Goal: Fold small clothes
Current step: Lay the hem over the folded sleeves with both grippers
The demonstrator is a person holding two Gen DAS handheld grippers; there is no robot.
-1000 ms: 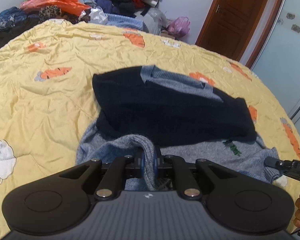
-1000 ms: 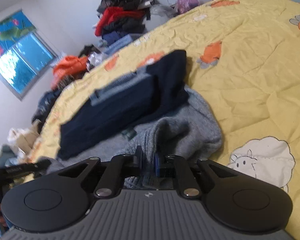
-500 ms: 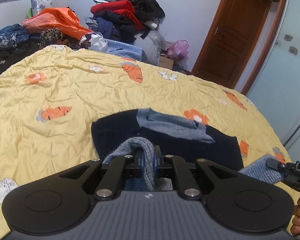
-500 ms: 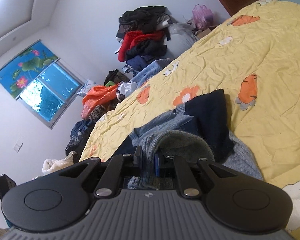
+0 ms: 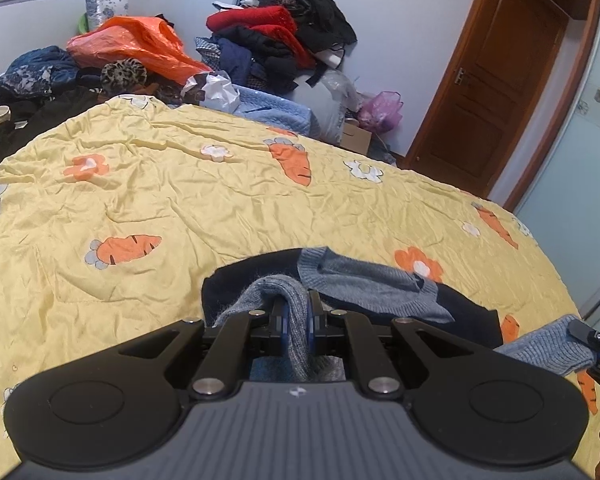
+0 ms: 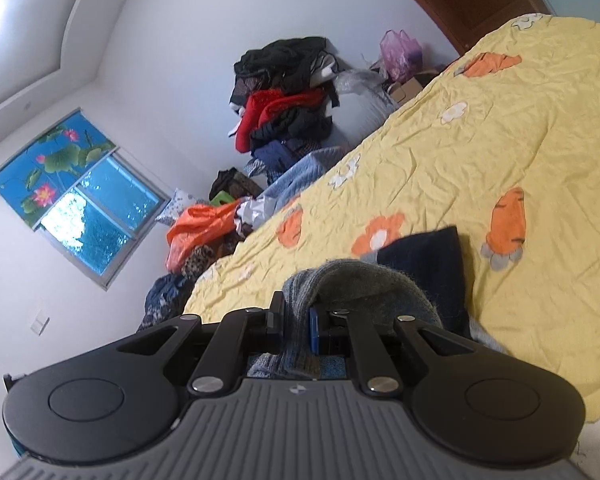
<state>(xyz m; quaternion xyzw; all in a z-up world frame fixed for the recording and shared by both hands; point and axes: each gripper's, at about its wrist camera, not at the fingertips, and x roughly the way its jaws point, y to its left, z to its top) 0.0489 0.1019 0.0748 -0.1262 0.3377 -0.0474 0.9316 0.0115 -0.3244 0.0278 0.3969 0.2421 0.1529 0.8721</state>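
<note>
Left wrist: carrot-print yellow quilt (image 5: 220, 200), heaped clothes (image 5: 276, 36) behind.

Yellow quilt (image 5: 188, 200) printed with carrots and flowers, heap of red and black clothes (image 5: 276, 44) against the white wall, orange plastic bag (image 5: 136, 46) beside it, brown wooden door (image 5: 488, 108), pink bag (image 5: 380, 110) near it, window (image 6: 96, 220) under a lotus-print blind (image 6: 48, 162)

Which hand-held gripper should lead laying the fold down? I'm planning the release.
Neither clearly: left hand-held gripper and right hand-held gripper each clamp the grey-and-navy knitted sweater; probably lower both together.
</note>
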